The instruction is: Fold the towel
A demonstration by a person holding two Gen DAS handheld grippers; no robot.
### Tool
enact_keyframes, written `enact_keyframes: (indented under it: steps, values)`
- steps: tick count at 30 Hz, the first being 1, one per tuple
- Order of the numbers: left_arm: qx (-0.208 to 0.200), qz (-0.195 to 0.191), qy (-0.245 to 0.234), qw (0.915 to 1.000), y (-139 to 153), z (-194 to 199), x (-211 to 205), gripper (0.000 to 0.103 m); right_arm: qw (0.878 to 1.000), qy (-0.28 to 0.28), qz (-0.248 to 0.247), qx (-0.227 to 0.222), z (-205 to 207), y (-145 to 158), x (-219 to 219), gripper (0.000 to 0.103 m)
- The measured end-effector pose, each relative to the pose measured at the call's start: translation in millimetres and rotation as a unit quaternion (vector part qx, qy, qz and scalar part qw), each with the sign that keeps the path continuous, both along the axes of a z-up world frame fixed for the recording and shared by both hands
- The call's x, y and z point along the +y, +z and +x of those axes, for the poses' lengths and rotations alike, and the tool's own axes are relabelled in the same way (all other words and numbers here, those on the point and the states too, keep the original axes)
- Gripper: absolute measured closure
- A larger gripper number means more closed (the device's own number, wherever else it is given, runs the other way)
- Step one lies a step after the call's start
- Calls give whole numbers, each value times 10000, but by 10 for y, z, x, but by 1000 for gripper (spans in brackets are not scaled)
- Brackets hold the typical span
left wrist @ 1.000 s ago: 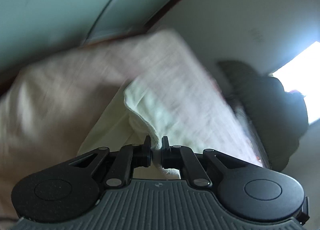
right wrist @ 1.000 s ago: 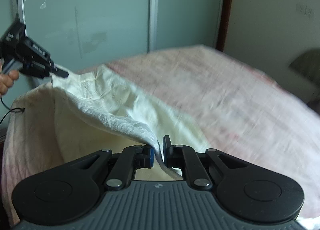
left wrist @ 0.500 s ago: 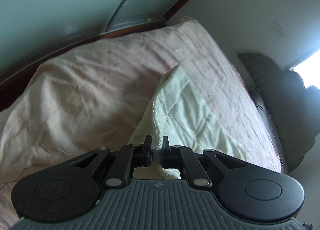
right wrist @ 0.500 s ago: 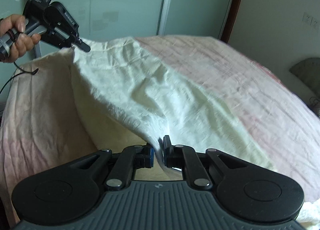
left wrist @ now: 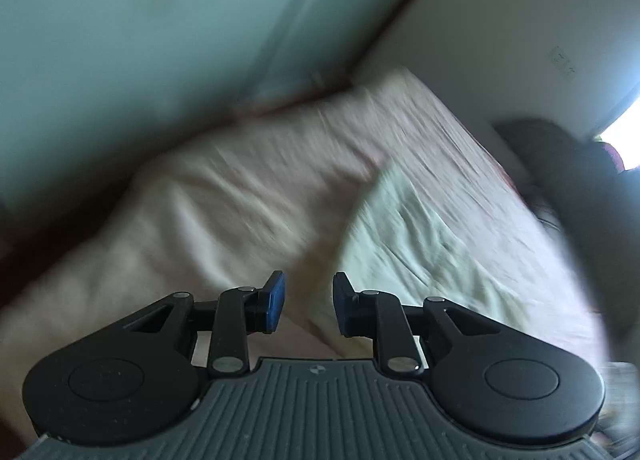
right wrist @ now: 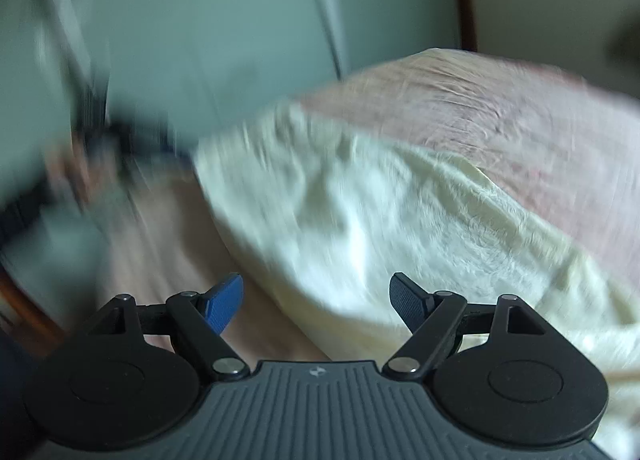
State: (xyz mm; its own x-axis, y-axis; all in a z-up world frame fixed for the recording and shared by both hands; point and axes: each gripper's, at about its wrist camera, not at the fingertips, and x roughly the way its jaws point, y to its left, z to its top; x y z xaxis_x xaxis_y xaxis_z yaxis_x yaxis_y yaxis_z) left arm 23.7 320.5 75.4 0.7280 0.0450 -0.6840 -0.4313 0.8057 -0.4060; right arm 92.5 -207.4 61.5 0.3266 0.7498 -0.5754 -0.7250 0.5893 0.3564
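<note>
A pale cream towel (left wrist: 420, 236) lies spread on the pink bed cover (left wrist: 248, 195); in the right wrist view the towel (right wrist: 360, 219) fills the middle of the bed. My left gripper (left wrist: 307, 302) is open, hovering above the towel's near left edge with nothing between its fingers. My right gripper (right wrist: 316, 302) is wide open above the towel's near edge, empty. The left gripper's dark body (right wrist: 104, 135) shows as a blur at the left of the right wrist view. Both views are motion-blurred.
The bed cover (right wrist: 520, 111) runs back to a green sliding wardrobe door (left wrist: 140, 19) and a pale wall (left wrist: 500, 19). A dark cushion (left wrist: 568, 179) lies at the bed's far right, near a bright window.
Both grippers have let go of the towel and opened. The towel has dropped flat onto the bed, and both cameras are moving.
</note>
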Motion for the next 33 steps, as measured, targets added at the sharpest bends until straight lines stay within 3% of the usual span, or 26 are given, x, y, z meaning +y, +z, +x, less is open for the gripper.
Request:
enact_keyframes:
  steps: [3,5,7,10,12,14,18,23,28,30,31,32,33]
  values:
    - [-517,909,-11,9945,259,-125,-318,74,9907,-141,1048,860,582,124,-284,22]
    - [-865,930,-514,9906,302,-68,-651,73,9788,-38,1499,1394,1065,63,-306,22]
    - [-946,834,-1302,9834,224,70,-1058,71,9612,-75,1771,2115,1607,-95,-256,22]
    - [-901,1120,-2256,9636,27,173,-1655,71,9427,-483,1667,2848,2266,-344,-117,22]
    - [-810,1461,-2663,9493,-119,175,-1928,69,9403,-614,1509,2989,2506,-468,-16,21]
    - [-531,1517,-2905,9433,-285,178,-2028,69,9420,-535,1224,3079,2635,-569,123,21]
    - [-362,1495,-2998,9415,-474,137,-2027,68,9481,-303,746,3075,2757,-723,361,21]
    - [-381,1358,-3146,9387,-523,155,-1959,63,9448,154,828,3165,2827,-764,495,21]
    - [-590,1529,-3321,9289,-590,135,-2056,47,9349,538,888,3395,2844,-833,582,22]
    - [-622,1566,-3331,9277,-602,148,-2079,45,9332,559,735,3472,2853,-923,636,33]
    - [-631,1568,-3344,9272,-601,149,-2089,44,9335,593,691,3468,2856,-952,643,69]
    - [-645,1561,-3359,9266,-602,153,-2089,44,9344,649,601,3452,2858,-972,657,92]
    - [-667,1542,-3369,9264,-603,141,-2085,43,9393,664,481,3333,2855,-973,645,92]
